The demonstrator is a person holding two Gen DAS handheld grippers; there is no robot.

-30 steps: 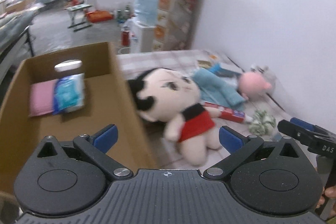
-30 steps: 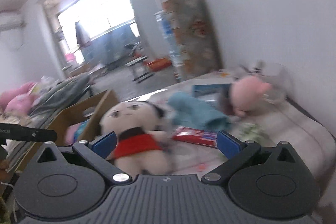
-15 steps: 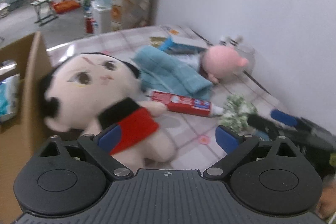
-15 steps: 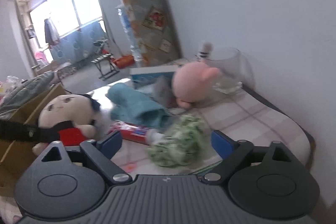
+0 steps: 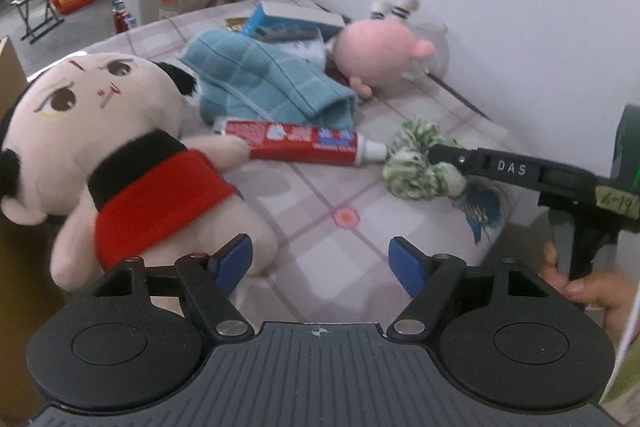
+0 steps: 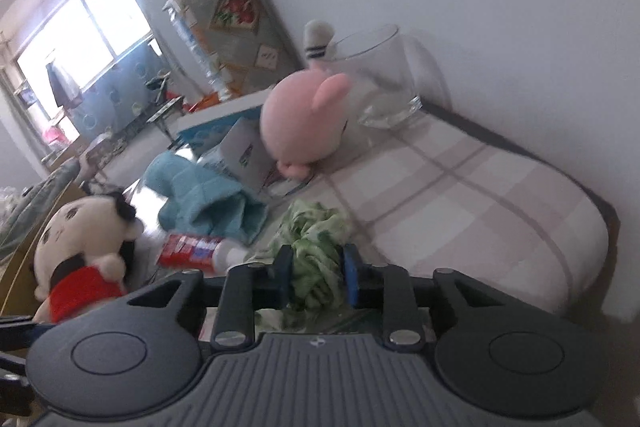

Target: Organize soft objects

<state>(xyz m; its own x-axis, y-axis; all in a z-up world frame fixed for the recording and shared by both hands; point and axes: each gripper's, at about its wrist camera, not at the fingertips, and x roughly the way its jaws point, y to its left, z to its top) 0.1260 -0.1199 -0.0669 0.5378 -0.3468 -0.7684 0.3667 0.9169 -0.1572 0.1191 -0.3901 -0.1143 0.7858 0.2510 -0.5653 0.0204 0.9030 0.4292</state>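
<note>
Glass (image 6: 380, 83) visible clearly from right wrist only.

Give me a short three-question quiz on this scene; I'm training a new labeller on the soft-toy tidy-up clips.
1. True or false: the right claw is shut on the green-and-white scrunchie.
2. What lies directly between the red-shirted doll and the scrunchie?
A. a glass
B. the red toothpaste tube
C. a book
3. Fill in: the pink plush leans against a clear ____ by the wall.

Key: 1 true, with its pads pressing the fabric from both sides. 2 B. 3 glass.
</note>
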